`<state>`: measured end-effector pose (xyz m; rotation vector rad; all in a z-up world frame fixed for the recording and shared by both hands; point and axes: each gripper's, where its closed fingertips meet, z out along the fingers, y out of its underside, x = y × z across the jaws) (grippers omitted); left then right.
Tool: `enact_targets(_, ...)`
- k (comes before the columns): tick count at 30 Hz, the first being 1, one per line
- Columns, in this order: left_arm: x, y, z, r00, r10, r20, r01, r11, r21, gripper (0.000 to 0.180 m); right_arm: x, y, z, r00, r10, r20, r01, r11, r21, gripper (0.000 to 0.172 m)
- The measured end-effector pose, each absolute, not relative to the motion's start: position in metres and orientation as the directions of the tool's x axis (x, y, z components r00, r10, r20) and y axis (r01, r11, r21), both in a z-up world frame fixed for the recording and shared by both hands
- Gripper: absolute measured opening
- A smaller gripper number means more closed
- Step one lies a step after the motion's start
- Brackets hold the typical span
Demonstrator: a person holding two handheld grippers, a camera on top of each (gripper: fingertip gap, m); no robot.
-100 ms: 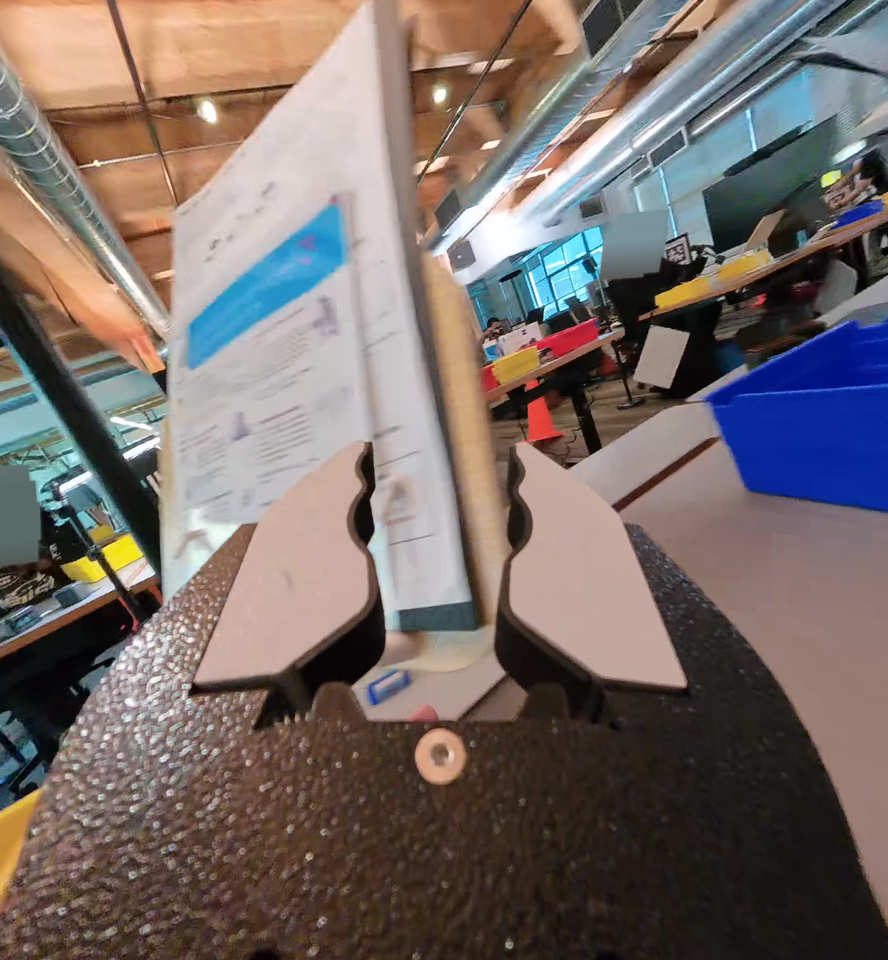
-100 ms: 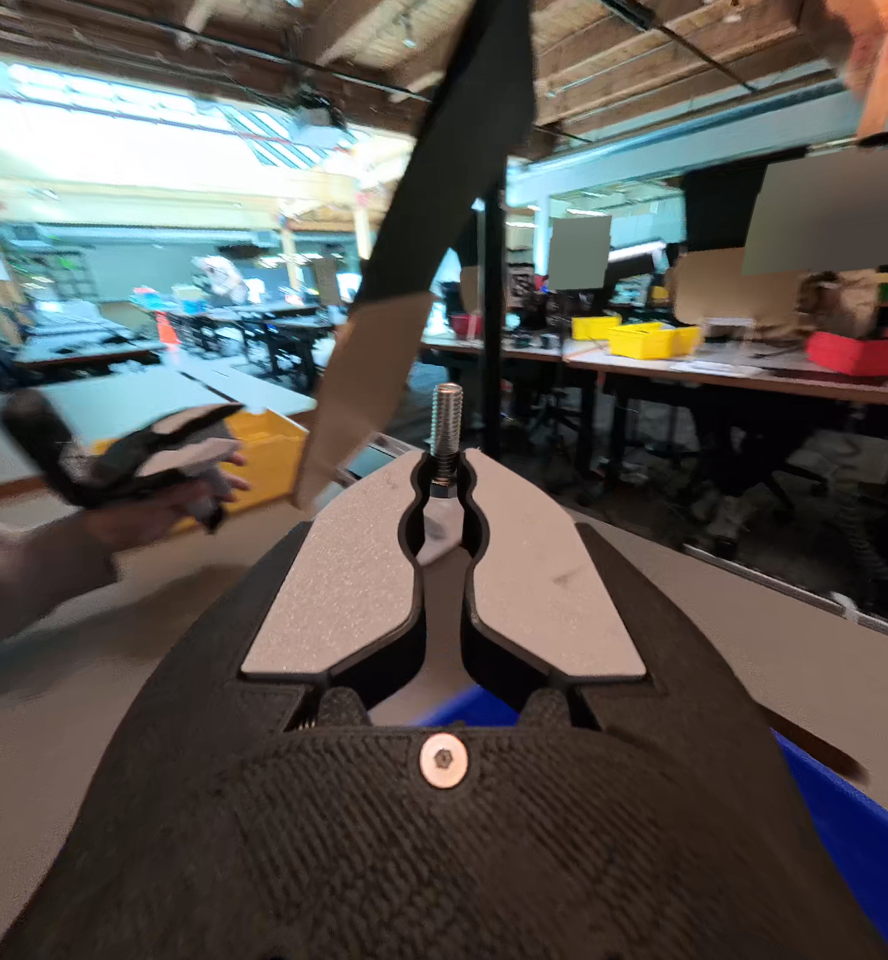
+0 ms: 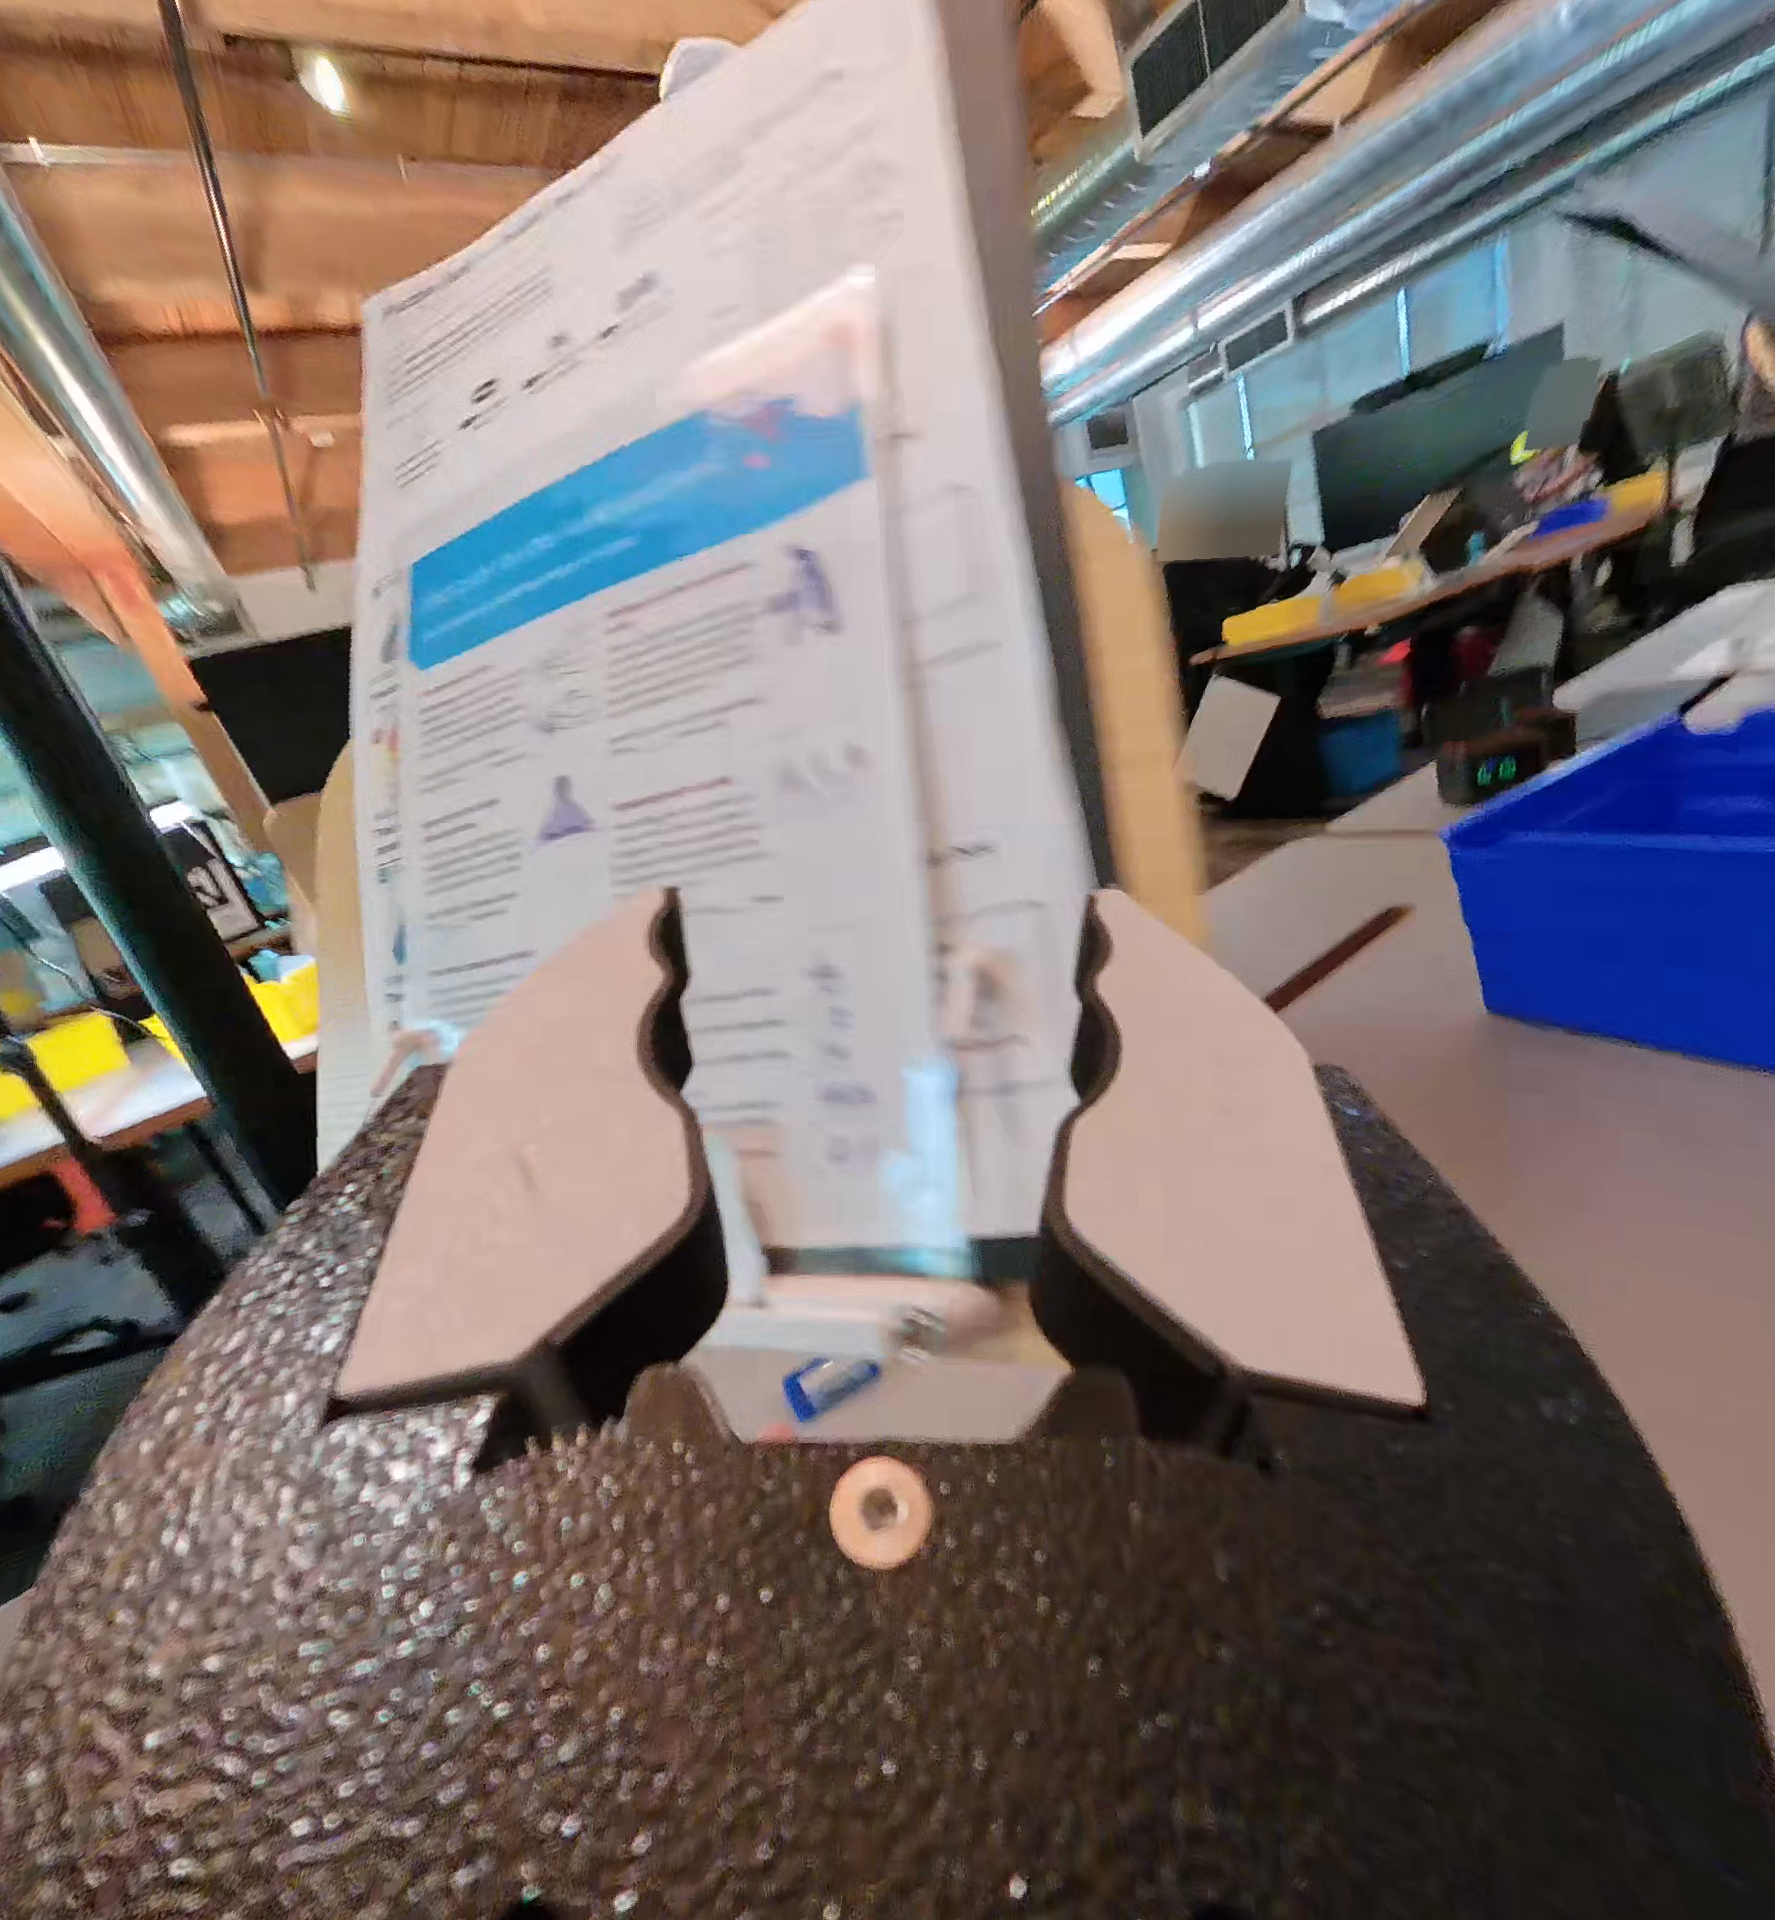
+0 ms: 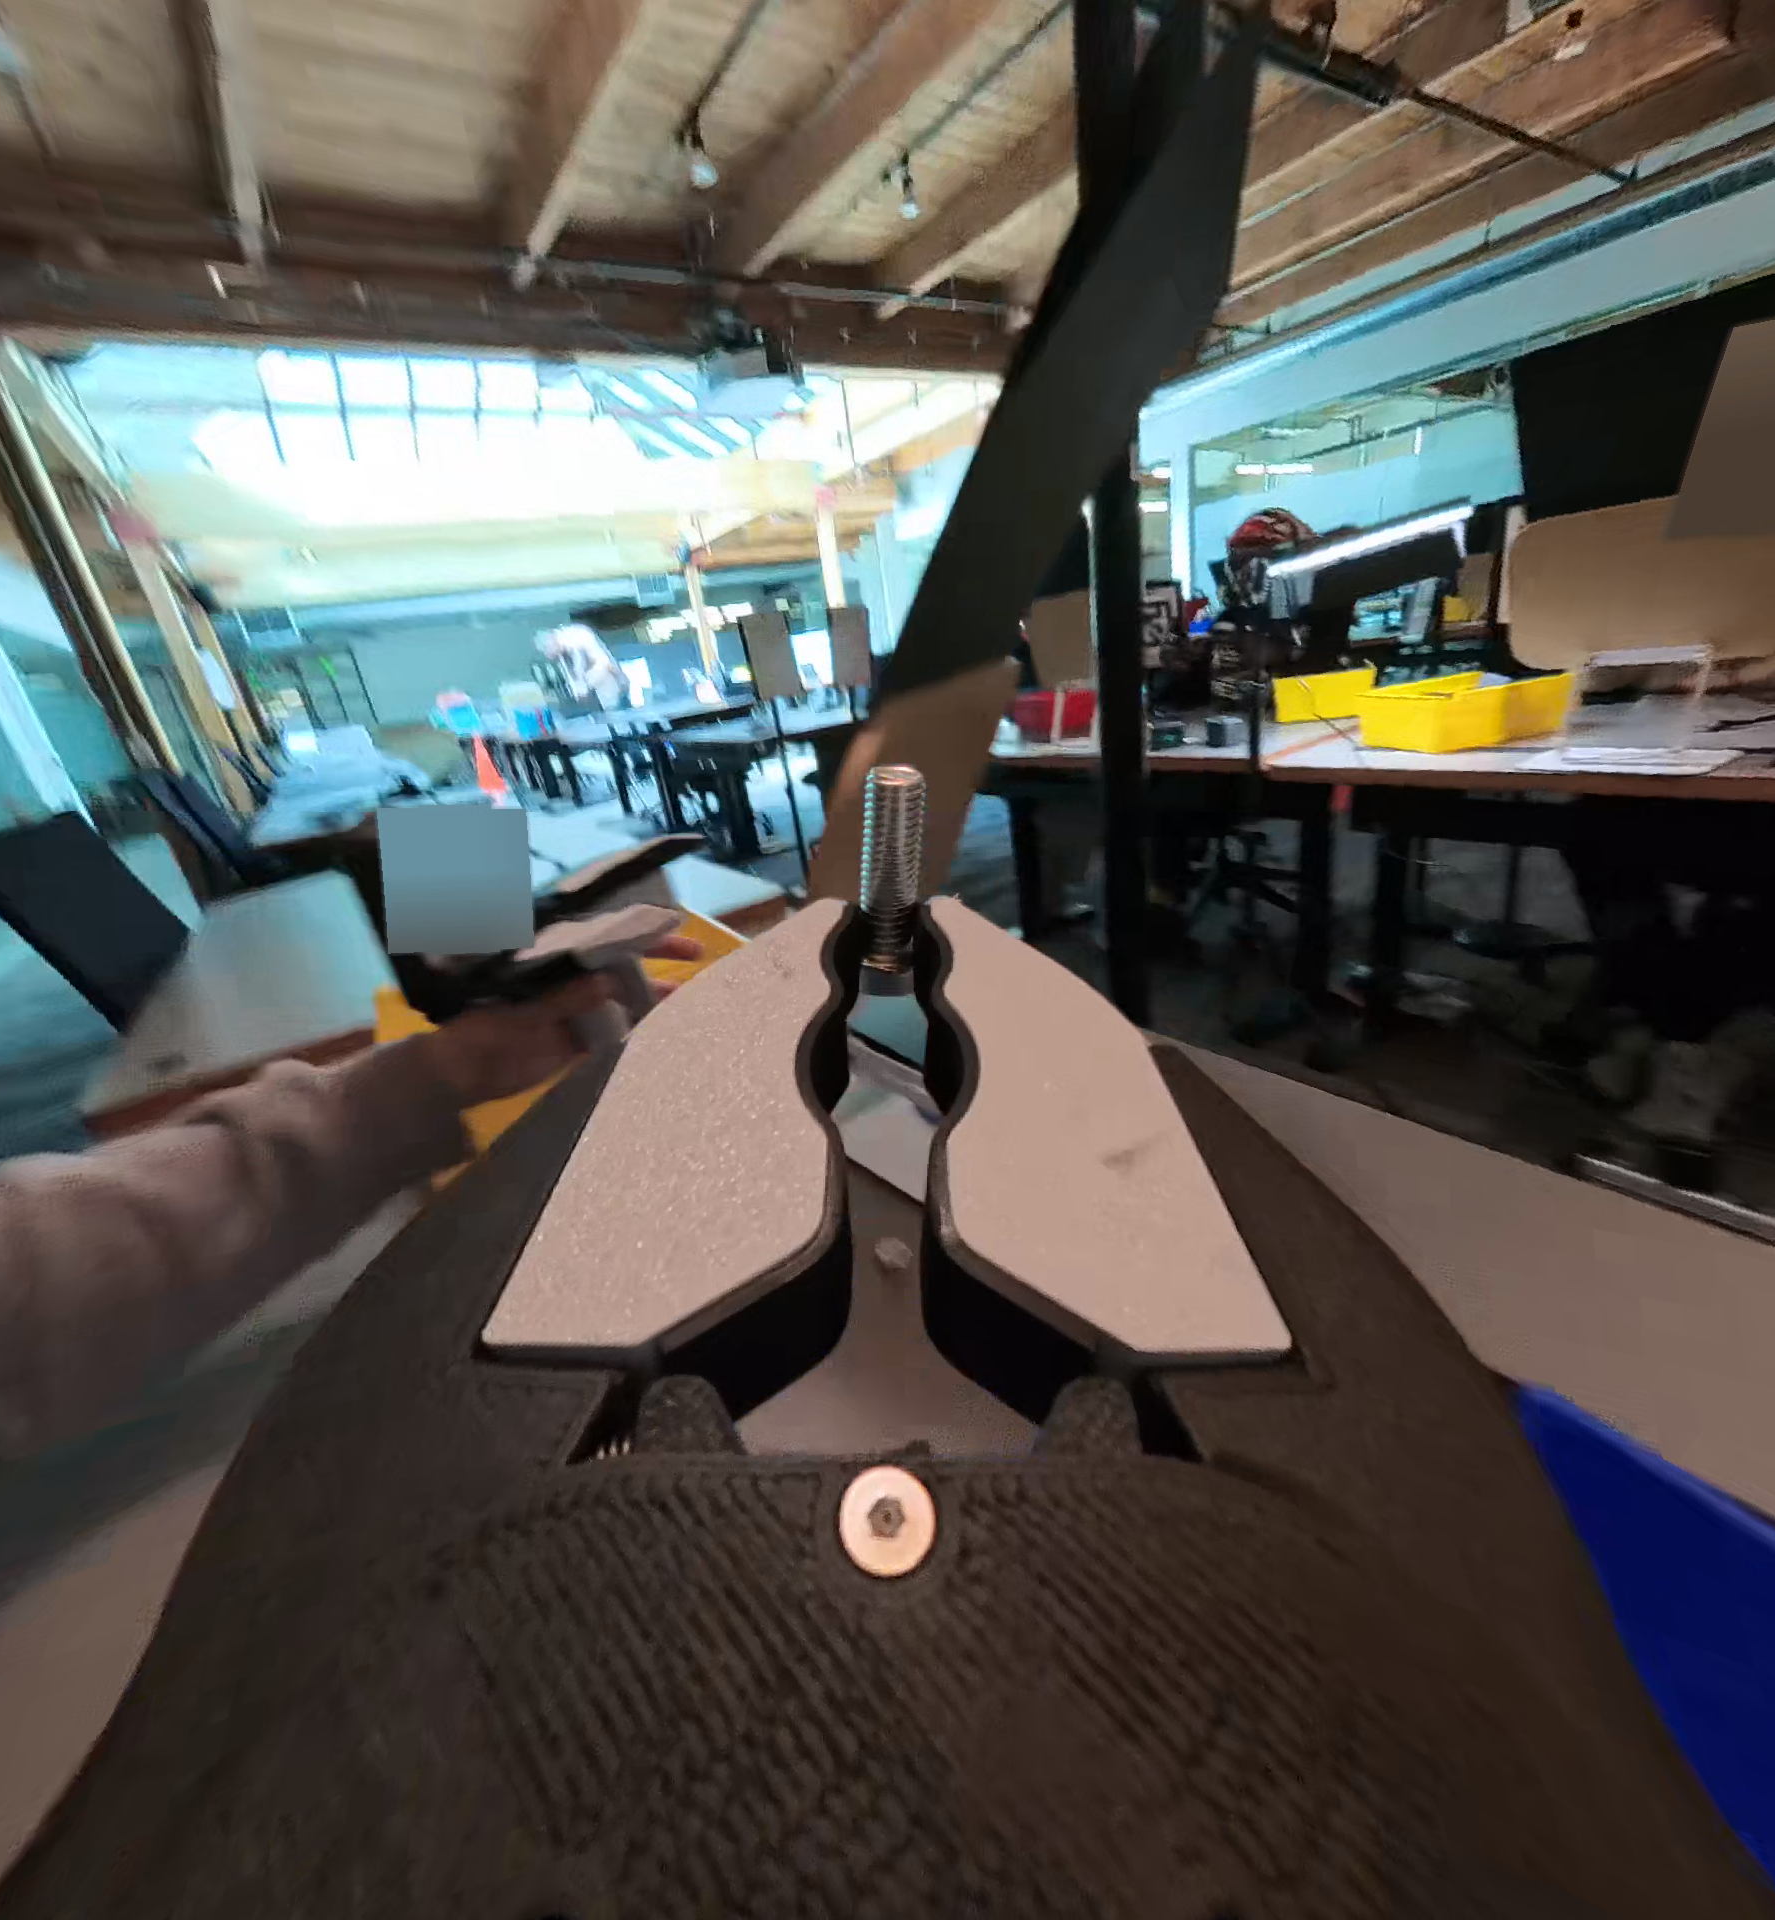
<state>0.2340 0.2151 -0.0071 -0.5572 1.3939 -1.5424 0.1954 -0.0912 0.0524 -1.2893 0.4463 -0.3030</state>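
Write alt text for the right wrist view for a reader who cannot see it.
The right gripper has its jaws shut on a silver threaded bolt that stands upright from the tips. To its left a sleeved arm holds the left gripper over a grey table; a blue bin edges in at lower right, workbenches behind.

- Left gripper [image 3: 878, 1013]: black plastic body with a rough, pebbled, glinting surface; matt pale grey facing on the fingers [image 3: 550, 1164], black edges.
- Right gripper [image 4: 888, 940]: black plastic with a fine woven-looking texture; matt, slightly grainy grey fingers [image 4: 685, 1143] pressed on the bolt.
- Bolt [image 4: 893, 831]: bright threaded metal, shiny.
- Sheet [image 3: 654, 623]: white printed paper behind a clear glossy holder.
- Bin [image 3: 1672, 894]: smooth blue plastic, slight sheen.
- Tabletop [image 3: 1589, 1195]: smooth matt grey.
- Sleeve [image 4: 135, 1226]: soft pale cloth.
- Ceiling [image 4: 447, 114]: bare wood beams.
- Duct [image 3: 1382, 208]: ribbed silvery metal.
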Motion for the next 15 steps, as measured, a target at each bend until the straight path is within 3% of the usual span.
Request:
enact_targets(1,0.248,0.232,0.004,-0.473,-0.857,-0.203,0.328,0.042,-0.944,0.079,0.19,-0.074,0.053,0.874,-0.445,-0.195,-0.047,0.321,-0.946,0.009)
enact_targets(4,0.298,0.281,0.033,-0.534,-0.844,-0.052,0.275,-0.115,-0.955,0.081,0.195,-0.044,0.038,0.801,-0.423,-0.423,-0.099,0.605,-0.79,0.009)
enact_targets(6,0.337,0.313,0.045,-0.535,-0.842,0.066,0.243,-0.228,-0.943,0.082,0.21,-0.028,0.011,0.731,-0.45,-0.513,-0.131,0.646,-0.752,0.009)
enact_targets(9,0.386,0.352,0.035,-0.538,-0.803,0.256,0.189,-0.411,-0.892,0.074,0.208,0.003,0.008,0.787,-0.493,-0.372,-0.001,0.601,-0.799,0.009)
enact_targets(13,0.42,0.359,-0.004,-0.516,-0.787,0.337,0.168,-0.479,-0.862,0.055,0.178,0.058,0.033,0.941,-0.219,-0.257,-0.021,0.723,-0.69,0.009)
enact_targets(15,0.425,0.364,-0.006,-0.525,-0.769,0.365,0.223,-0.538,-0.813,0.046,0.179,0.106,0.024,0.955,-0.267,-0.128,0.064,0.609,-0.79,0.009)
